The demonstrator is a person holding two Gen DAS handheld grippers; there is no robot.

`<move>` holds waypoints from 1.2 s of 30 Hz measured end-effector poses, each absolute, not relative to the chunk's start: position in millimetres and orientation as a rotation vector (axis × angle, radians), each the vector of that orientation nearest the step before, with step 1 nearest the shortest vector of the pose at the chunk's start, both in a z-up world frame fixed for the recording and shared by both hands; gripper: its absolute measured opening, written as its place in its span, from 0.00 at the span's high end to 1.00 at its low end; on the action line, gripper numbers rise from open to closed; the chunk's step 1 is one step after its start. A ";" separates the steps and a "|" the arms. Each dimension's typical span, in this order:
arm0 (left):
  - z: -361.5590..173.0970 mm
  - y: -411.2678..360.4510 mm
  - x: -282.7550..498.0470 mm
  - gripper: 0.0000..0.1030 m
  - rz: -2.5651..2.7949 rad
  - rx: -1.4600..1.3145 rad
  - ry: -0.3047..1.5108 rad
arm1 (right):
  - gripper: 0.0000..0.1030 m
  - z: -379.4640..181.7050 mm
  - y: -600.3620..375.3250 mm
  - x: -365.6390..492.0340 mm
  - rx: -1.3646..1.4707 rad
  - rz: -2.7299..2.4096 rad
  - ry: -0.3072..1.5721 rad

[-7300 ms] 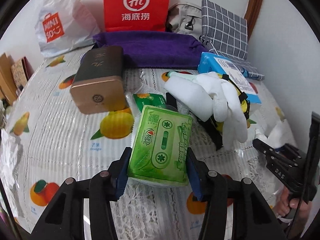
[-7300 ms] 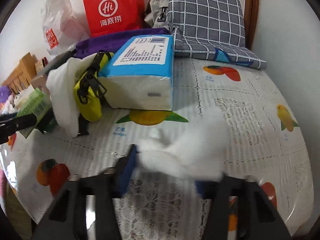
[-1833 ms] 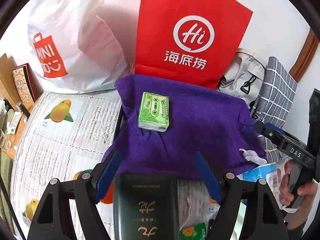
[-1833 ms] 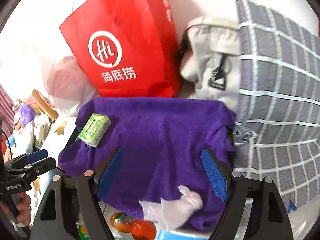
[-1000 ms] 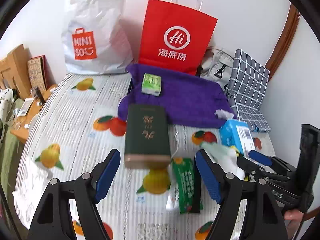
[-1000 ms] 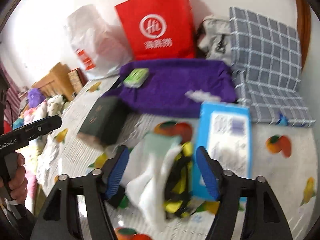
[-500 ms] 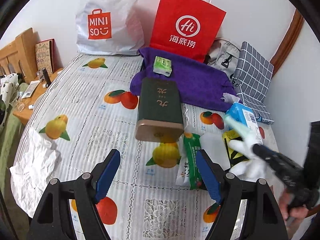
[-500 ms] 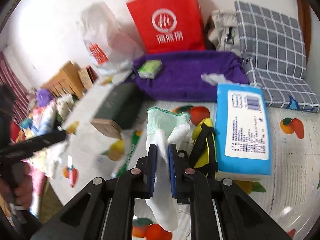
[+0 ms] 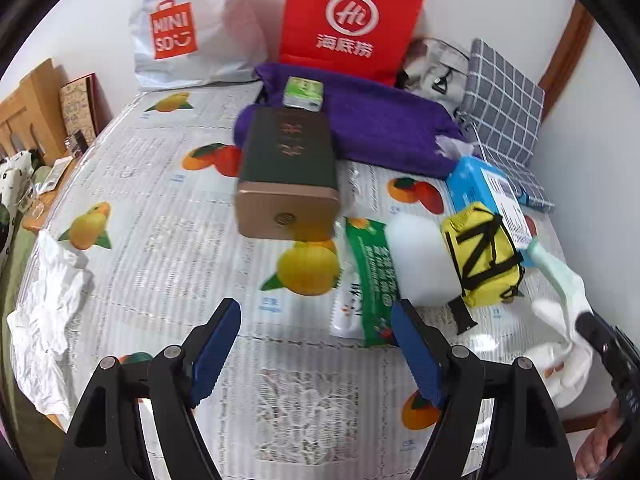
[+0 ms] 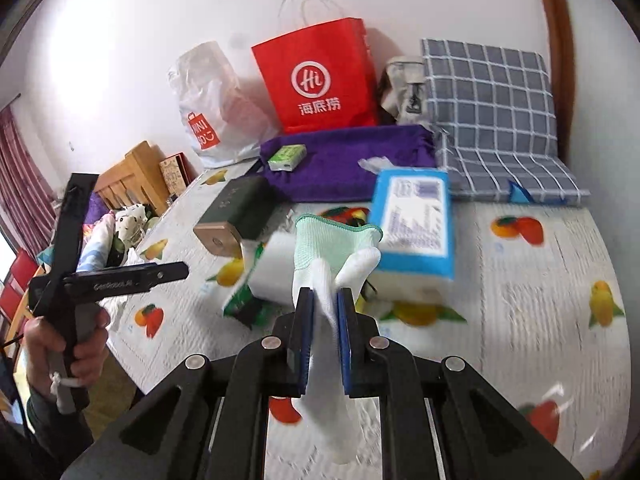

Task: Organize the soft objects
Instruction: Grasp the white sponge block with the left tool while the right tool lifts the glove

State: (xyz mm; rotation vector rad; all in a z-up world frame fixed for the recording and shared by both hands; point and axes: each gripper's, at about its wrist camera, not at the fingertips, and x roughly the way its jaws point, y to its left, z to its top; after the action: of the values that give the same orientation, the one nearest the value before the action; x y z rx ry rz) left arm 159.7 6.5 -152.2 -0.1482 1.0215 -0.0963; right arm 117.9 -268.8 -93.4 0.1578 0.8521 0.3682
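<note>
Two grippers: I see both, one in each wrist view.
Left gripper (image 9: pixel 316 344): my jaws stand wide apart with nothing between them, low in the frame above the fruit-print tablecloth (image 9: pixel 160 248).
Right gripper (image 10: pixel 323 332): my jaws are pressed together on a white glove (image 10: pixel 332 264); its mint-green cuff points up toward frame centre and its fingers hang down below the jaws.
Glove from the left wrist view: it shows at the right edge (image 9: pixel 560 320), lifted off the cloth, beside the yellow pouch (image 9: pixel 480 252).
Purple towel (image 9: pixel 380 120): spread at the upper centre of the frame, in front of the red paper bag (image 9: pixel 352 20).
Green tissue pack (image 9: pixel 303 93): lying on the towel's left end.
White wad (image 10: pixel 374 163): small and crumpled, on the towel's right edge, just above the blue tissue pack (image 10: pixel 416 220).
Dark box (image 9: pixel 288 172): lying at frame centre, its bronze end toward my camera, its far end overlapping the towel.
Green wipes packet (image 9: pixel 368 280): flat on the cloth, next to a white block (image 9: pixel 420 260) that sits between it and the pouch.
Crumpled white paper (image 9: pixel 44 320): at the left edge of the frame.
Checked cushion (image 10: pixel 492 120): upper right, against the wall.
</note>
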 end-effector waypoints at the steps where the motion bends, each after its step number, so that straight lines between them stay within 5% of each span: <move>1: -153.1 2.0 159.9 0.26 -0.101 -0.143 1.023 | 0.88 -95.2 -272.3 113.1 0.154 0.369 0.855; 14: -161.5 -68.7 175.2 0.21 -0.148 -0.041 1.034 | 0.84 -157.0 -318.1 99.7 0.128 0.224 0.942; 16: -165.3 -77.8 179.9 0.21 -0.159 -0.027 1.045 | 0.76 -164.3 -322.8 103.8 0.141 0.229 0.953; 18: -169.2 -84.0 184.5 0.21 -0.164 -0.029 1.056 | 0.55 -169.7 -325.8 105.7 0.148 0.226 0.954; 24: -181.4 -96.3 198.8 0.21 -0.153 -0.010 1.079 | 0.40 -182.7 -327.4 114.6 0.157 0.201 0.967; 32: -193.1 -100.6 214.0 0.27 -0.145 -0.003 1.083 | 0.42 -195.2 -323.1 127.4 0.108 0.146 0.967; 34: -191.7 -96.0 213.3 0.44 -0.156 -0.022 1.069 | 0.52 -194.7 -322.5 128.2 0.096 0.128 0.960; 36: -190.6 -88.4 213.6 0.50 -0.187 -0.068 1.083 | 0.69 -194.3 -322.0 128.3 0.079 0.111 0.960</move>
State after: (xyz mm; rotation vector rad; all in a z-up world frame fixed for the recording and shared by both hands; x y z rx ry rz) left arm 213.6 -88.4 -190.6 -0.0680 1.0831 -0.1871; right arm 128.3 -322.0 -194.3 0.0793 0.9604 0.1114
